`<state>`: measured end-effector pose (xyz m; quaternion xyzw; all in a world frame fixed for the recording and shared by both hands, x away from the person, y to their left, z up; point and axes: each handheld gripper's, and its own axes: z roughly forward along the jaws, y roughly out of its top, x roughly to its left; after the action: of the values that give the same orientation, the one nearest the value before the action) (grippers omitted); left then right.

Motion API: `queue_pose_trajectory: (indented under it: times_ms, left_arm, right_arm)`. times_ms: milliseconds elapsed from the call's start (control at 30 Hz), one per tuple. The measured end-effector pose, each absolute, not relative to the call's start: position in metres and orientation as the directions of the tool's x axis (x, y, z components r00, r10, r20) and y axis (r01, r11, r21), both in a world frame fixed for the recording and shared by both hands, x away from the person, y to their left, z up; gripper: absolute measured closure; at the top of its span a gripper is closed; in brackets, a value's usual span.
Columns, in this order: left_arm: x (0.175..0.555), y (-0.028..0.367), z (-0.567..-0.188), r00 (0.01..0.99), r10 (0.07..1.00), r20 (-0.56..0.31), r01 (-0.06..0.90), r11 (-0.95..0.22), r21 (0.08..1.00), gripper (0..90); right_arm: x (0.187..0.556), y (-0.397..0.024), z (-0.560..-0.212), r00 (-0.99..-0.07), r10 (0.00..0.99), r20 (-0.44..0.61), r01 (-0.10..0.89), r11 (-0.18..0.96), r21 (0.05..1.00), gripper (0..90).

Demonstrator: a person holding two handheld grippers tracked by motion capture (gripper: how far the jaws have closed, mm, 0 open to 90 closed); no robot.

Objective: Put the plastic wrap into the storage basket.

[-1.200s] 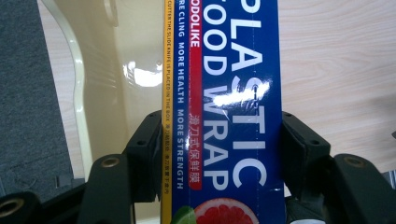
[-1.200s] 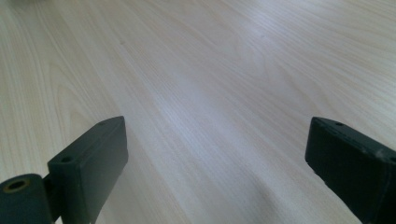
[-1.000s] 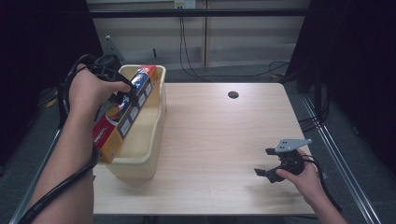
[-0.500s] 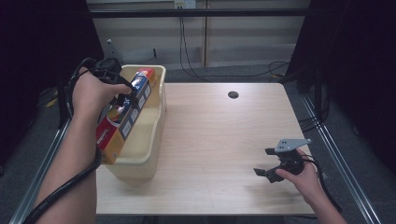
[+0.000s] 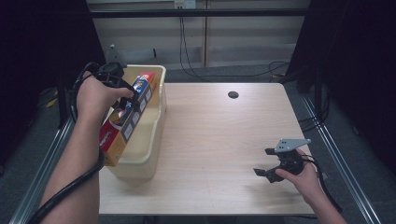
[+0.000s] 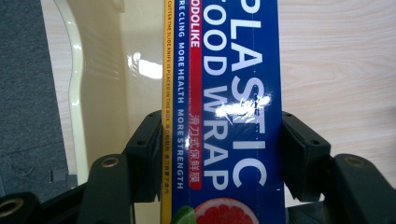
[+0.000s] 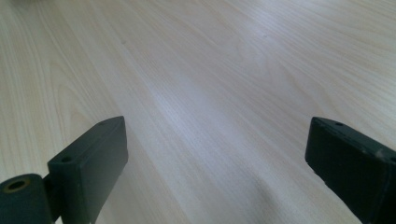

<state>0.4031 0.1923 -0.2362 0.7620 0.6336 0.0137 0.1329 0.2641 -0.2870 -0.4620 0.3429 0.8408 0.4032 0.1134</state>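
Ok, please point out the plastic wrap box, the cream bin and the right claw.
plastic wrap box [image 6: 233,116], left gripper view, blue printed face.
cream bin [image 5: 161,100], high view, right rim.
right claw [image 5: 265,161], high view, between its tips.

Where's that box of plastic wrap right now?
In the high view the plastic wrap box is at the table's left side, tilted over the cream bin, clamped in the left claw.

blue plastic wrap box [image 6: 229,116] – cream bin [image 5: 148,135]

Black grippers, thick black cable [image 5: 70,186], grey three-cornered plate [image 5: 292,144]
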Motion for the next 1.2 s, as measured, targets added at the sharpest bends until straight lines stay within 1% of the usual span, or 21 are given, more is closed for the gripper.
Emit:
queue_pose_trajectory:
  times_ms: [300, 333, 700, 1200]
  left_arm:
    - [0.402, 0.194, -0.246, 0.180, 0.972, -0.155, 0.967, -0.146, 0.208, 40.9]
    - [0.403, 0.195, -0.247, 0.190, 0.970, -0.151, 0.966, -0.157, 0.207, 40.9]
    - [0.403, 0.195, -0.258, 0.174, 0.971, -0.165, 0.971, -0.141, 0.192, 40.9]
    - [0.403, 0.197, -0.271, 0.178, 0.970, -0.164, 0.972, -0.148, 0.180, 40.9]
  right_arm:
    - [0.264, -0.286, -0.462, -0.740, 0.667, 0.085, 0.485, 0.441, 0.755, 5.8]
    - [0.264, -0.286, -0.462, -0.740, 0.667, 0.085, 0.485, 0.442, 0.755, 5.8]
    - [0.264, -0.285, -0.462, -0.740, 0.668, 0.082, 0.484, 0.445, 0.753, 5.8]
    - [0.264, -0.285, -0.462, -0.740, 0.668, 0.080, 0.484, 0.446, 0.753, 5.8]
